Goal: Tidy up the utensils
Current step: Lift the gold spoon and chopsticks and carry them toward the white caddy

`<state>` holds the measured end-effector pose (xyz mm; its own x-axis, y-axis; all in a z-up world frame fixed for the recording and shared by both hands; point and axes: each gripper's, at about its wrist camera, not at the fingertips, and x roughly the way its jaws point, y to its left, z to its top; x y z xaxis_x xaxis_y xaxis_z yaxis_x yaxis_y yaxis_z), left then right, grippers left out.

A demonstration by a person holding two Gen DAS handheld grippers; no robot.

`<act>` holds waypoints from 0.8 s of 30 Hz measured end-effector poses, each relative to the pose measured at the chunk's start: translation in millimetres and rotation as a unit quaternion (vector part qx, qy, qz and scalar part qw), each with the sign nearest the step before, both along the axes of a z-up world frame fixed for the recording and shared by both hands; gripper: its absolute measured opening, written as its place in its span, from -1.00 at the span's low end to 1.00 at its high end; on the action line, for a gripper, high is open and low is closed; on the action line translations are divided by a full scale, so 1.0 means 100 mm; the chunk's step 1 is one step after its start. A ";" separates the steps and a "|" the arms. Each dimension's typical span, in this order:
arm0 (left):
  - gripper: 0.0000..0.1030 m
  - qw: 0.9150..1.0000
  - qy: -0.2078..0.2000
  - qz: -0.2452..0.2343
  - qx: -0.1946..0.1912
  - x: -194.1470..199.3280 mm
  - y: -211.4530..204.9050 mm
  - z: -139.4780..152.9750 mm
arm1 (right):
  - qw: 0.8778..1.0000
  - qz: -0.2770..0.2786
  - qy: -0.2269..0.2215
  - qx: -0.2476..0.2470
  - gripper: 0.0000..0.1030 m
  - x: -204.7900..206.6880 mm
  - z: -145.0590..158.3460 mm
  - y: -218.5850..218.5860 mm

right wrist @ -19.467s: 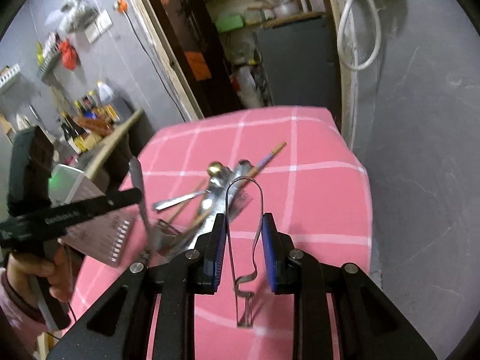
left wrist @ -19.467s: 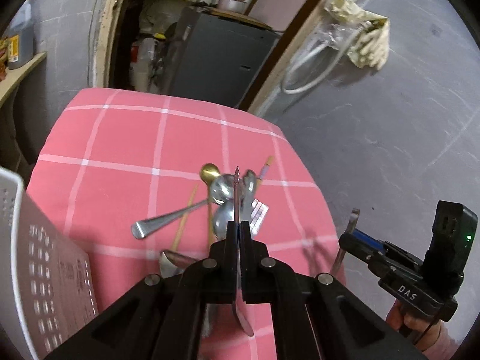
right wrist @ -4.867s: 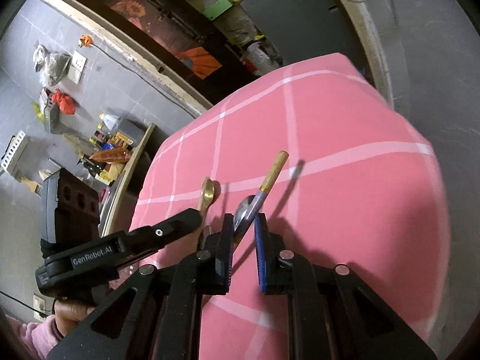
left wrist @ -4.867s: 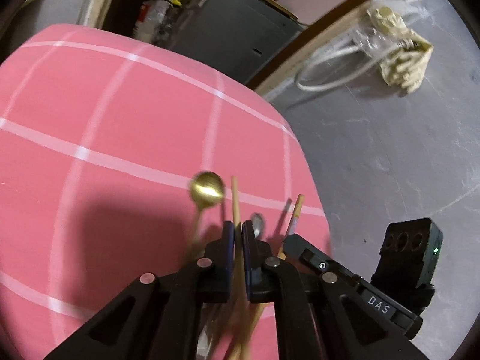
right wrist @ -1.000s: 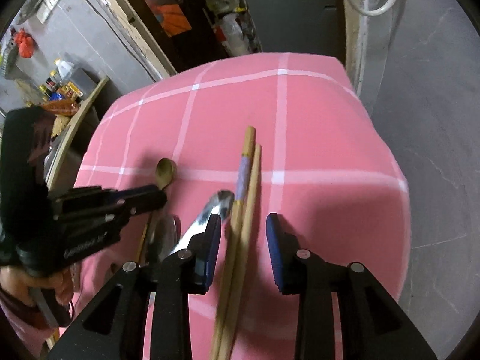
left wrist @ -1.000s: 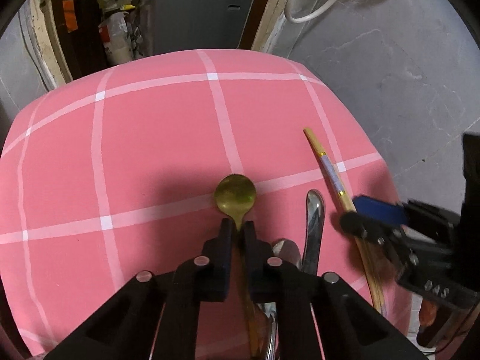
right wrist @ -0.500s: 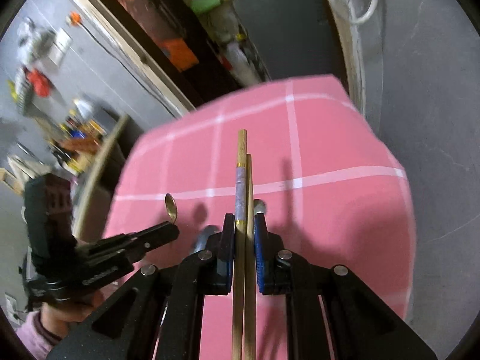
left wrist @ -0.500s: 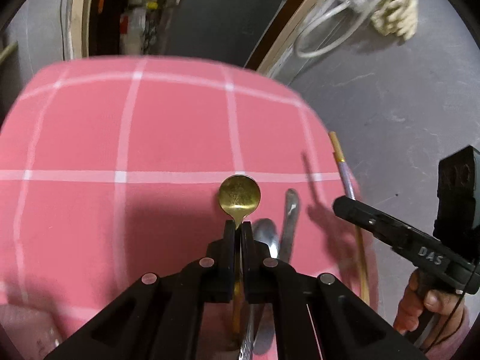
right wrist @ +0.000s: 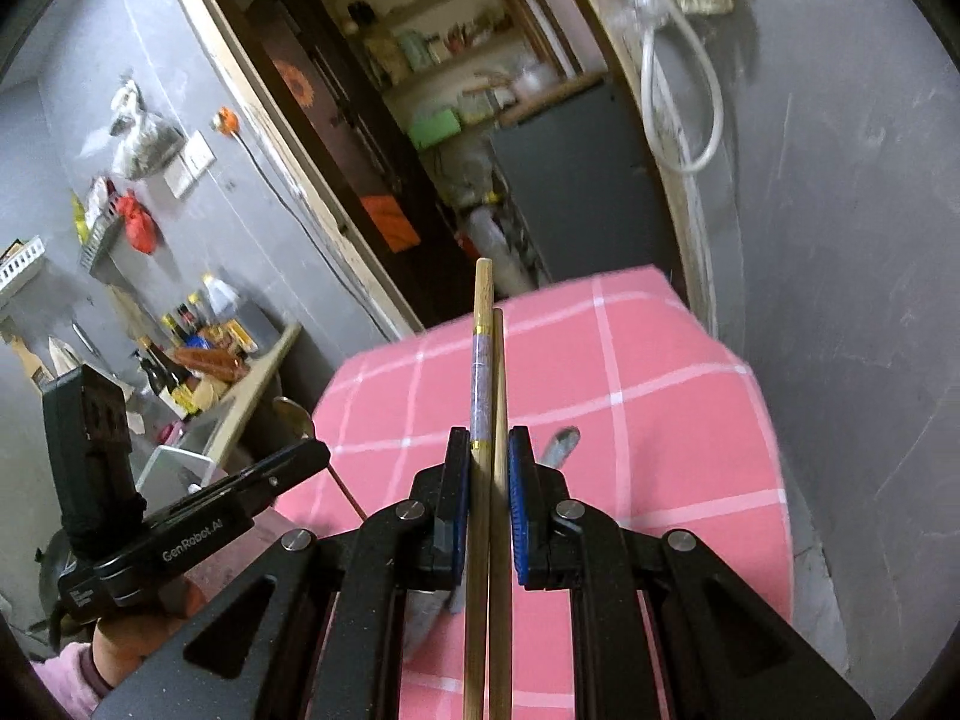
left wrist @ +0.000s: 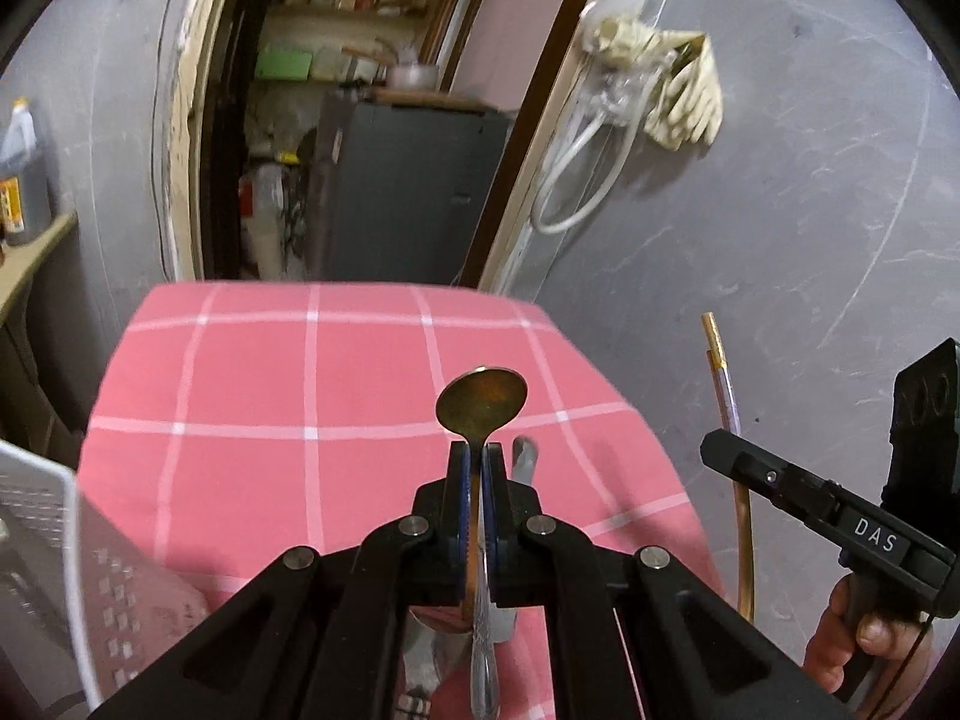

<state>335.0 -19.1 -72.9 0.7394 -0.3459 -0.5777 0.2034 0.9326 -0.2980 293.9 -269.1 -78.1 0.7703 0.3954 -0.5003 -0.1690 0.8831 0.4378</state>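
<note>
My left gripper (left wrist: 478,450) is shut on the gold spoon (left wrist: 482,401), whose bowl sticks up past the fingertips above the pink checked tablecloth (left wrist: 270,396). My right gripper (right wrist: 487,438) is shut on a pair of wooden chopsticks (right wrist: 483,324) that point up and away over the cloth. The same chopsticks (left wrist: 723,372) and the right gripper (left wrist: 720,457) show at the right of the left wrist view. A silver utensil (right wrist: 558,444) lies on the cloth below the grippers. The left gripper (right wrist: 312,456) appears at the left of the right wrist view.
A white perforated basket (left wrist: 54,540) stands at the near left of the table. Behind the table is a doorway with a dark cabinet (left wrist: 408,180) and shelves. A side shelf with bottles (right wrist: 180,354) runs along the left wall. A hose and gloves (left wrist: 660,78) hang on the grey wall.
The right gripper closed on the chopsticks that lay on the cloth. Both grippers then rose off the table, carrying the spoon and the chopsticks, and tilted up toward level.
</note>
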 end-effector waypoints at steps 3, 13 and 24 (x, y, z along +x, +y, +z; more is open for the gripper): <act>-0.92 1.000 -0.017 -0.002 0.000 -0.09 0.06 0.15 | 0.999 -0.011 -0.034 -0.009 -0.79 -0.13 0.21 0.01; -0.92 0.997 -0.076 -0.004 -0.009 -0.49 0.29 0.67 | 0.994 -0.002 -0.106 0.034 -0.79 -0.33 0.85 0.25; -0.92 0.990 -0.132 0.051 0.000 -0.90 1.09 1.31 | 0.970 0.087 -0.192 0.124 -0.79 -0.08 1.18 1.27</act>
<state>244.7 89.5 57.7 0.8956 -0.2613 -0.3599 0.1785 0.9523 -0.2474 285.8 -141.8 40.1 0.7921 0.6071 -0.0625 -0.4982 0.7023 0.5085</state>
